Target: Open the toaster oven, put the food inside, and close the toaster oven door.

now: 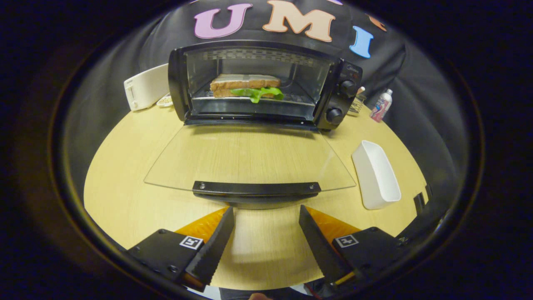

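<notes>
Fingers (pixel 216 237) spread wide and empty just short of the handle (pixel 256 188), sandwich (pixel 245 88) already on the oven (pixel 266 83) rack, so watch you don't come in high and push down on the glass door (pixel 250 156) instead of lifting it

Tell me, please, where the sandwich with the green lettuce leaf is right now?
The sandwich lies on the wire rack inside the black toaster oven, behind its lowered glass door and well beyond the open tongs.

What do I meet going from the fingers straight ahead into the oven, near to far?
Open gripper, empty → door handle → glass door, lying flat open → wire rack → sandwich with lettuce, inside the toaster oven.
</notes>
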Motion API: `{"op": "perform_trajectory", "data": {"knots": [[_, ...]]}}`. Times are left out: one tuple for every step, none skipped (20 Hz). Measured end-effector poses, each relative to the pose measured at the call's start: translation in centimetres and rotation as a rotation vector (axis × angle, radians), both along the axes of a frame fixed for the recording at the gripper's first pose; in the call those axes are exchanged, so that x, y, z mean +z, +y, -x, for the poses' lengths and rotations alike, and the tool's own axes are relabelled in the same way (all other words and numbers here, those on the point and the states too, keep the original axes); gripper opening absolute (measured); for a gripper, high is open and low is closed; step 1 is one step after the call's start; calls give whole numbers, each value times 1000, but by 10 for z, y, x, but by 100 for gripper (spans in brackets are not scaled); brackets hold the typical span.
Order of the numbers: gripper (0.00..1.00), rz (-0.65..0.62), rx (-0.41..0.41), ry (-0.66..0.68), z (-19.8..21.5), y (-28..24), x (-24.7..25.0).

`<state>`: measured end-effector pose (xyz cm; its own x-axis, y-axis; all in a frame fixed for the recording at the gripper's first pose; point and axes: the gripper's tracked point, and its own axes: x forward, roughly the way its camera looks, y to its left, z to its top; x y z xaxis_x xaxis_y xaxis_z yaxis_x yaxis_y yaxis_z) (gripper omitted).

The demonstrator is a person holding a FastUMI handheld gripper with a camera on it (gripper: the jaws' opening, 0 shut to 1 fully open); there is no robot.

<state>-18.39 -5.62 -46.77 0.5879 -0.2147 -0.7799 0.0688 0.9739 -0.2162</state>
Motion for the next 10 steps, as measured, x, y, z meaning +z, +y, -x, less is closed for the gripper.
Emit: {"op": "perform_trajectory", "data": {"knots": [[99, 6, 12, -15, -2, 1, 7], [99, 11, 22, -27, -4, 1, 14], [99, 13, 30, -43, -6, 2, 21], [99, 12, 36, -57, -10, 3, 29], [99, 11, 41, -75, -14, 3, 37], [99, 4, 49, -97, -19, 5, 46], [99, -2, 58, -125, -27, 6, 57], [99, -5, 64, -156, -36, 8, 67], [100, -4, 65, -179, -42, 10, 77], [100, -4, 68, -195, -49, 12, 84]]}}
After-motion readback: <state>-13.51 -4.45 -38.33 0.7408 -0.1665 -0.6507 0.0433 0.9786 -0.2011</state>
